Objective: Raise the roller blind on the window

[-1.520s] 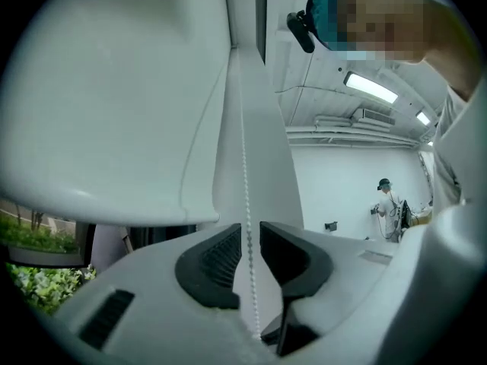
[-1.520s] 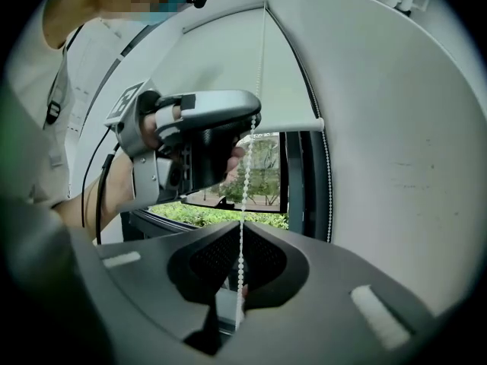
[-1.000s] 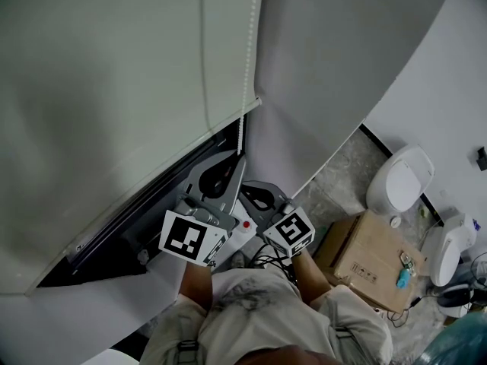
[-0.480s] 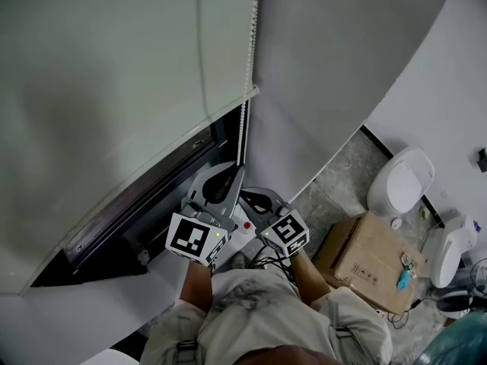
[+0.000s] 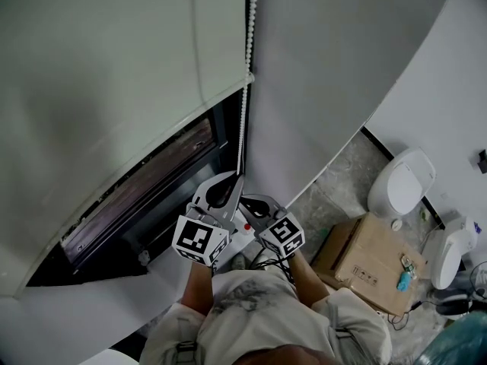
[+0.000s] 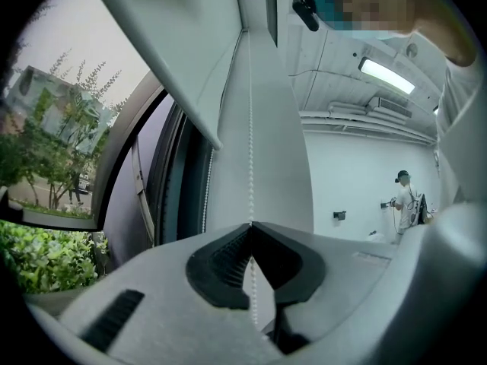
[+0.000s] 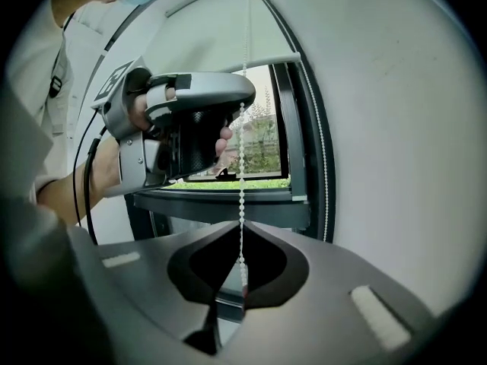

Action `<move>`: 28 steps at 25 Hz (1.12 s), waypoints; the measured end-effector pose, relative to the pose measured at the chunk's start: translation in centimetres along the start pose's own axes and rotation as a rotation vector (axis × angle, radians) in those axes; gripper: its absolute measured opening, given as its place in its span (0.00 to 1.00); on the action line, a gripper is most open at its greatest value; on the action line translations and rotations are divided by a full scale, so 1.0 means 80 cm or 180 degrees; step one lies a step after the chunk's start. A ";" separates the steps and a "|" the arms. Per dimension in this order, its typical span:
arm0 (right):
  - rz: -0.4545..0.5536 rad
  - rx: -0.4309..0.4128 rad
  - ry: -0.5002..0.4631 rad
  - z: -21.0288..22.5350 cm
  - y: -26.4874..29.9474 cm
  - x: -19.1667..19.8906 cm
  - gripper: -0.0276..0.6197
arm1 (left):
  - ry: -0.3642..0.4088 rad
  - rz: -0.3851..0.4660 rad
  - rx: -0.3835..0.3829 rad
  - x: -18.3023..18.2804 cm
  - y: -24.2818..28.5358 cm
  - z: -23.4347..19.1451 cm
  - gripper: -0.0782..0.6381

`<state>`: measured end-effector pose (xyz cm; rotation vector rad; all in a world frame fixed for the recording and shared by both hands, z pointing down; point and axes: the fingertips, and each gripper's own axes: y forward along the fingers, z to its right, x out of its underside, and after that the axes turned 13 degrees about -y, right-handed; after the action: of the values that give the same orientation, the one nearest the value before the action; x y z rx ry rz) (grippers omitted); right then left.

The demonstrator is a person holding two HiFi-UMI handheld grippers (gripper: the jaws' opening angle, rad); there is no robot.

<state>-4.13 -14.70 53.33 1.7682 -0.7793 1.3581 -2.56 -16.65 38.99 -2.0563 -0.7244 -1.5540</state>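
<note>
The roller blind (image 5: 114, 67) filled the upper left of the head view. Its bottom rail (image 5: 163, 128) lay partway up the window (image 5: 152, 188), which left a dark band of glass and frame showing below it. The bead chain (image 5: 243, 90) hung from the top centre of the frame, just beside the blind's right edge, and ran down to the grippers at lower centre.

The left gripper (image 6: 251, 225) was closed on the bead chain, with the beads passing through where its tips met. The right gripper (image 7: 242, 223) was likewise clamped on the same strand. In the right gripper view the left gripper (image 7: 190, 120) sat further up the chain. A second strand (image 7: 323, 150) ran along the window frame, ungripped.

Assessment: the step in hand was the downward pull on the chain, with the blind only partly raised. Both grippers sat low on the chain, near the person's body, so little travel appeared to remain. The next move would call for one gripper to let go and retake the same strand higher up while the other held tension. The cardboard box (image 5: 365, 261) at lower right stood well apart.
</note>
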 end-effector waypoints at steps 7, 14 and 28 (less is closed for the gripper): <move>-0.0124 -0.0041 0.0072 -0.006 0.007 0.023 0.07 | -0.0066 -0.0090 -0.0027 0.022 -0.002 -0.010 0.13; -0.0208 -0.0075 0.0121 -0.012 0.010 0.044 0.07 | -0.0117 -0.0180 -0.0047 0.046 -0.006 -0.017 0.13; -0.0228 -0.0066 0.0013 -0.020 -0.002 0.041 0.09 | -0.0106 -0.0199 -0.0064 0.054 -0.016 -0.015 0.13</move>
<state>-4.01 -13.28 56.70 1.7602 -0.7187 1.3016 -3.32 -15.88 43.50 -2.0972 -0.7957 -1.5703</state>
